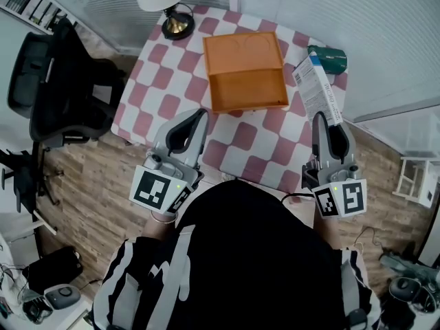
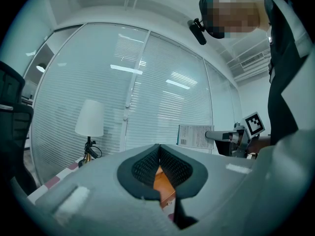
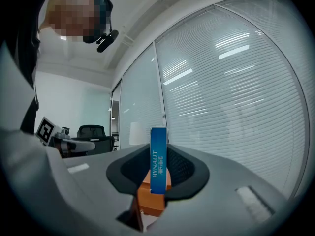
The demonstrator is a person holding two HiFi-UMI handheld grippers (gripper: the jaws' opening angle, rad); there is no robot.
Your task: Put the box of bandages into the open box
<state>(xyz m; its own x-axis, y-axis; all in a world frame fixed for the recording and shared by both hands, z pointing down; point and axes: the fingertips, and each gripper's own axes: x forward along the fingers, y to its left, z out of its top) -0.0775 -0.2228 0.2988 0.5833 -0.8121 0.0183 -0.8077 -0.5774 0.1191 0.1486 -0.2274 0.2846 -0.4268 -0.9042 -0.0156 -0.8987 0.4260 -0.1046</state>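
Checkered cloth covers the table (image 1: 172,81), with the orange open box (image 1: 246,81) at its middle. The right gripper (image 1: 323,121) clamps the box of bandages (image 1: 317,88) just right of it, and the left gripper (image 1: 198,114) is closed on nothing. This looks like the carrying step; next the bandages should swing left over the opening and be lowered.

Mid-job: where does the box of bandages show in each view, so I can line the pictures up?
Head view: box of bandages at right, above the table, in the right gripper.
Left gripper view: right of centre, printed white face showing.
Right gripper view: centre, blue edge upright between the jaws.
Shared landmark: the orange open box, low behind the jaws in both gripper views.
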